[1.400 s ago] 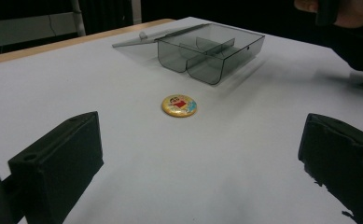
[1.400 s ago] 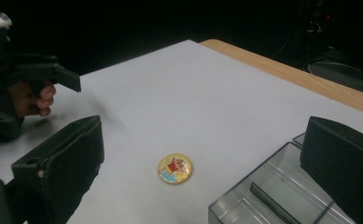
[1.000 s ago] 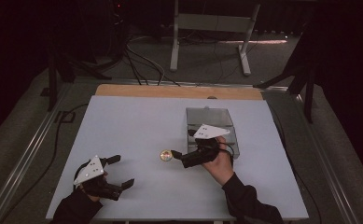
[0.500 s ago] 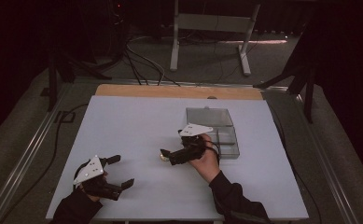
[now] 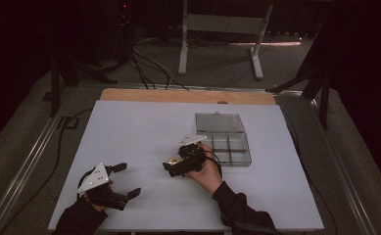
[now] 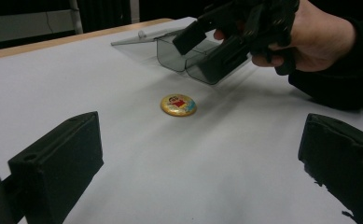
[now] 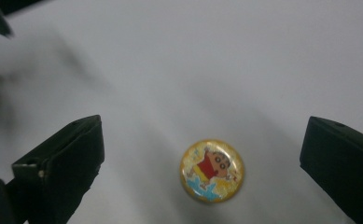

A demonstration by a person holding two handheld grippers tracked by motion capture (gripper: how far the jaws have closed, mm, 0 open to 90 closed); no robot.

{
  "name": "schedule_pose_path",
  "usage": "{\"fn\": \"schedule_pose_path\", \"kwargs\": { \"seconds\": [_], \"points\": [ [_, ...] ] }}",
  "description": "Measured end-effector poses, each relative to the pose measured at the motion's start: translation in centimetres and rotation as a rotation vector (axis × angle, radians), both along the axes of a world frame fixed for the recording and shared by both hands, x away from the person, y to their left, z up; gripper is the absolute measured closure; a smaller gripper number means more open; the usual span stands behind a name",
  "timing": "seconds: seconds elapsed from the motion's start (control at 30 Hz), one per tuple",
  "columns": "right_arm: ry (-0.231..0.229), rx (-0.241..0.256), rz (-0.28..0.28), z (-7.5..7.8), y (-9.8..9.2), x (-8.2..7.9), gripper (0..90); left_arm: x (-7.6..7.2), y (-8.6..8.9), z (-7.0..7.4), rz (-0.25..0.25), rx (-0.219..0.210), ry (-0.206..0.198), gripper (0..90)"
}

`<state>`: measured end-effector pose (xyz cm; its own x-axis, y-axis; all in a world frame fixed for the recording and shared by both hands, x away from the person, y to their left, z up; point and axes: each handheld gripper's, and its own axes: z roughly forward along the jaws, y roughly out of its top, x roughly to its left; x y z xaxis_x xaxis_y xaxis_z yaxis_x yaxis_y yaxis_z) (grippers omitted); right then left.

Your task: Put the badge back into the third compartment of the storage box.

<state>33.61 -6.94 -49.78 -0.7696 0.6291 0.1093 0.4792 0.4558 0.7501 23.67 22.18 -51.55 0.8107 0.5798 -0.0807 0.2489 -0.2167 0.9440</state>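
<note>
A round gold badge (image 5: pixel 172 159) with a cartoon figure in red lies flat on the white table (image 5: pixel 129 132). The same badge (image 7: pixel 212 171) sits between the wide-apart jaws of my right gripper (image 7: pixel 200 161), a little right of their middle, untouched. In the high view my right gripper (image 5: pixel 171 163) hovers open over it, just left of the compartment box (image 5: pixel 232 147). Open and holding nothing, my left gripper (image 5: pixel 128 180) rests at the front left. From my left gripper (image 6: pixel 200 154) I see the badge (image 6: pixel 178 105) ahead and the right gripper (image 6: pixel 212 49) above it.
The clear grey box has several compartments, and its lid (image 5: pixel 220 122) lies open toward the far side. A wooden strip (image 5: pixel 188 96) runs along the table's far edge. Cables and metal stand legs (image 5: pixel 217 44) are on the floor beyond.
My right gripper has moved left from beside the box and come down over the badge. The left gripper has stayed where it was.
</note>
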Motion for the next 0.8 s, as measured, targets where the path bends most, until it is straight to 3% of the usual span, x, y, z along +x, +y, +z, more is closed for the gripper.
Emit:
{"fn": "schedule_pose_path", "kwargs": {
  "seconds": [0.07,0.23,0.37,0.57,0.8],
  "points": [
    [0.004,-0.048,-0.014,-0.3,0.6,0.1,0.0,0.0,0.0,0.0,0.002,-0.002,0.002,0.1],
    [0.074,-0.111,-0.035,-1.1,1.6,0.6,5.3,0.0,0.0,0.0,0.002,-0.004,0.002,0.1],
    [0.067,-0.142,-0.046,-1.2,2.1,0.6,12.9,0.0,0.1,0.0,0.001,-0.005,0.002,0.1],
    [0.062,-0.228,-0.071,-1.5,3.0,0.5,21.3,0.0,0.1,0.0,0.0,-0.007,0.003,0.2],
    [0.08,-0.247,-0.102,-1.7,3.3,0.9,30.9,0.0,0.1,0.0,0.0,-0.004,0.004,0.1]
  ]
}}
